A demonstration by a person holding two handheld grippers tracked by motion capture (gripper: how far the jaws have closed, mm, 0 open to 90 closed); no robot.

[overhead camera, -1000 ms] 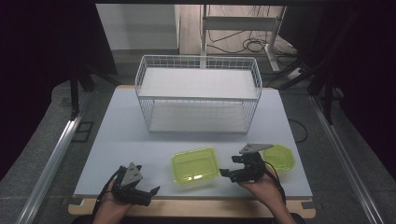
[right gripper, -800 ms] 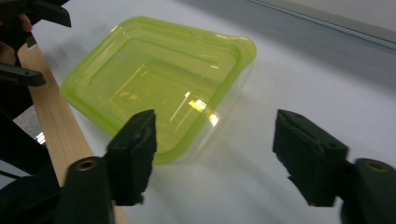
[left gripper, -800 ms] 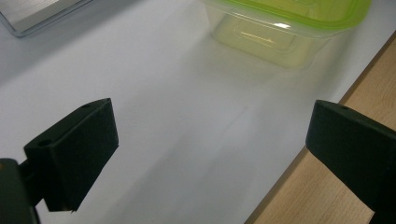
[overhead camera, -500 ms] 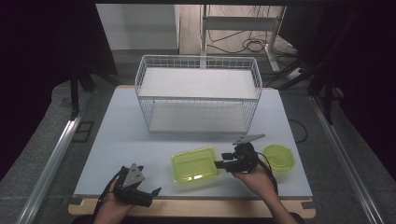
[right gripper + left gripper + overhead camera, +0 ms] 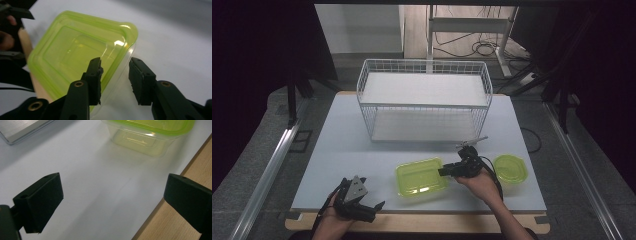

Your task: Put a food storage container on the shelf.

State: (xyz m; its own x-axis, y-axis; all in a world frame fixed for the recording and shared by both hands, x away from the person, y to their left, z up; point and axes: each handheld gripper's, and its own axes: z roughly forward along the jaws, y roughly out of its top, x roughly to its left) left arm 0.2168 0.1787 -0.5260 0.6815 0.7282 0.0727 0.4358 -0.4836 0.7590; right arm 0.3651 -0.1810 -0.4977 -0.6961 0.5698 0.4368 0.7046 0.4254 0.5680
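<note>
The left gripper (image 5: 362, 205) rests at the near left edge of the white table (image 5: 337, 145), held in the person's left hand (image 5: 334, 220), its jaws spread wide with nothing between them; in the left gripper view only bare tabletop and the wooden front edge (image 5: 175, 225) lie in the gap.

Just to its right, near the front middle of the table, sits the rectangular green container (image 5: 422, 177), lidded and translucent, apparently empty. It looks like thin moulded plastic, so I judge it light, somewhat flexible in the walls, and smooth enough to slide on this surface if nudged. The raised rim of the lid is the stiffest part and the sensible place to take hold.

The right gripper (image 5: 451, 171) is at that container's right edge. In the right gripper view its jaws are partly apart and straddle the rim at one corner, one pad over the lid, the other outside the wall, not yet pinching.

Farther right, a round green container (image 5: 510, 169) stands by itself, apart from the first. Behind both, the white wire basket (image 5: 424, 100) sits empty at the table's far side.
</note>
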